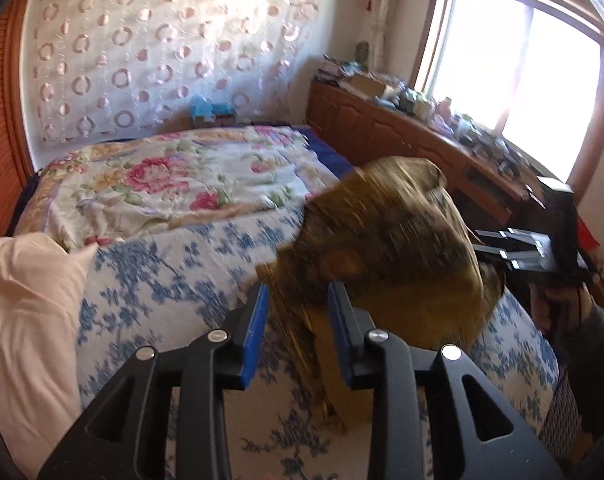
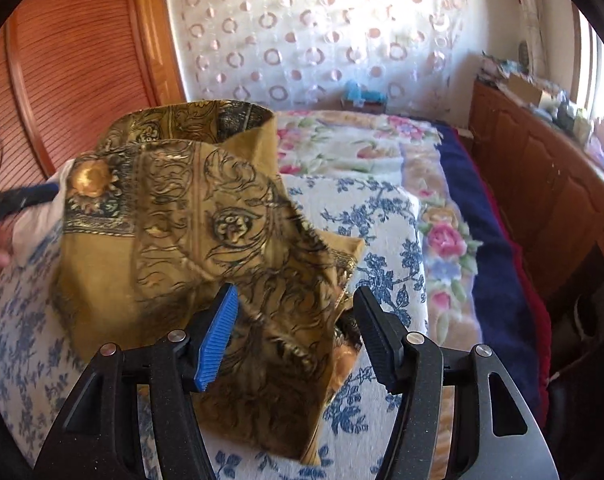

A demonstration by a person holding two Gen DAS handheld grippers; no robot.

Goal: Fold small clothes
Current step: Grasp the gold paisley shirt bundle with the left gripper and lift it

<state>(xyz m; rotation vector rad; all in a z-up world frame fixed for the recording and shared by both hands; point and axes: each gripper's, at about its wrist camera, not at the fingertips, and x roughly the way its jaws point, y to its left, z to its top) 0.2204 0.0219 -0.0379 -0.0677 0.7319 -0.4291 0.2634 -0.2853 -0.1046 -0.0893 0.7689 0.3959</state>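
A mustard-gold cloth printed with black scrollwork and sun medallions (image 2: 189, 240) sits in a loose, puffed-up heap on a white bedspread patterned with blue flowers (image 2: 386, 216), near the bed's close edge. Its top edge stands up in a curl and one corner juts out to the side, so no flat, squared fold shows; the folding looks at best half done, with smoothing and at least one clean fold left.

The left gripper (image 1: 297, 332) has its blue-padded jaws parted around a trailing strip of the cloth, not pressing on it. The right gripper (image 2: 293, 336) stands released too, jaws spread wide with cloth lying between them, clear of the pads as far as can be seen.

Count: one gold cloth, two grippers, one cream pillow (image 1: 25, 320) beside the left gripper, one pink-rose floral blanket (image 1: 173, 176) farther up the bed. Whether other garments wait cannot be told. A wooden cabinet (image 1: 366, 128) cluttered with small items runs beneath a bright window (image 1: 514, 76).
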